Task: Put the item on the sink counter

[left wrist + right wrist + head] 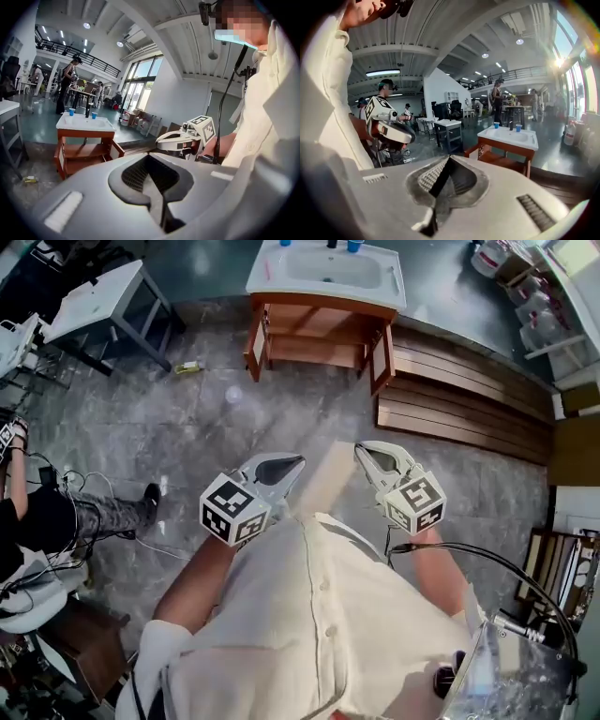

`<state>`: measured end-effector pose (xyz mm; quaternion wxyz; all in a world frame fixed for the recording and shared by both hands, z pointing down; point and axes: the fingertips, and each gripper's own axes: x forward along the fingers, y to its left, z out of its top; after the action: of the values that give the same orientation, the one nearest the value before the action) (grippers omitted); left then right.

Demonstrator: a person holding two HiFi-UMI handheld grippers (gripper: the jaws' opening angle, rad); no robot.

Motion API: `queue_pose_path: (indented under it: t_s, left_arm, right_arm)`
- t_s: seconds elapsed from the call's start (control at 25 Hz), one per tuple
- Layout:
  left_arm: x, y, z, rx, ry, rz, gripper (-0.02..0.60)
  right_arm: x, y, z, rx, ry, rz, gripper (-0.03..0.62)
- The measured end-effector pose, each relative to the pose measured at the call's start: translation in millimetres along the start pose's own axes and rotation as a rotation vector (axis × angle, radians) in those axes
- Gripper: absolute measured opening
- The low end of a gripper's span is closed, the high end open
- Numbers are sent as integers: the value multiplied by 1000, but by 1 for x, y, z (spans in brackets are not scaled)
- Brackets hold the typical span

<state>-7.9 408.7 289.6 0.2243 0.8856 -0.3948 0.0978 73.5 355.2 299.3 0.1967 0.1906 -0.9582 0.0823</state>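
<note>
- Two grippers, and neither carries anything: the left gripper [296, 463] has its jaws pressed together on nothing, and the right gripper [366, 456] likewise has its tips meeting with nothing between them.
- Which item is meant I cannot tell. No candidate sits at either gripper, and both are held close to the person's chest, well short of the sink counter [394, 282].
- First risk, as I judge it: the person reaches the sink counter with empty jaws, because nothing has been picked up yet.
- Second risk: the wooden boards [459, 399] lie on the floor just right of the sink counter and could catch a foot on the way in.
- Third risk: the blue cups [354, 245] and the dark bottle between them stand along the far rim of the sink counter. A careless set-down could knock them over.
- The cable [506, 568] trailing from the right side might snag, well back from the sink counter.
- Only the head view shows the boards and a small yellowish thing [190, 366] on the floor left of the sink counter.
- Only the two gripper views show how the jaws meet, the open wooden shelf under the sink counter, and people standing beyond it.
</note>
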Motion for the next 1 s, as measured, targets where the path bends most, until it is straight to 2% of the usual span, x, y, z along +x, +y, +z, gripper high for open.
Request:
queue_pose_path:
  t_s: [0.28,0.48,0.6,0.76,1.0]
  left_arm:
    - [-29,54,-20,-21,28,0,6]
    - [-18,81,-23,-40,37,-17,6]
    - [2,98,-14,-38,30,-37,6]
    - [32,123,6,-35,36,-12,6]
    - [87,172,66,-24,39,59,5]
  right_arm:
    - [56,15,14,15,0,-49,6]
    - [79,9,8,35,29,-44,8]
    - [92,-16,3,49,49,-44,8]
    - [113,-59,8,59,41,-23,8]
    - [143,-149,49,4,-10,15,8]
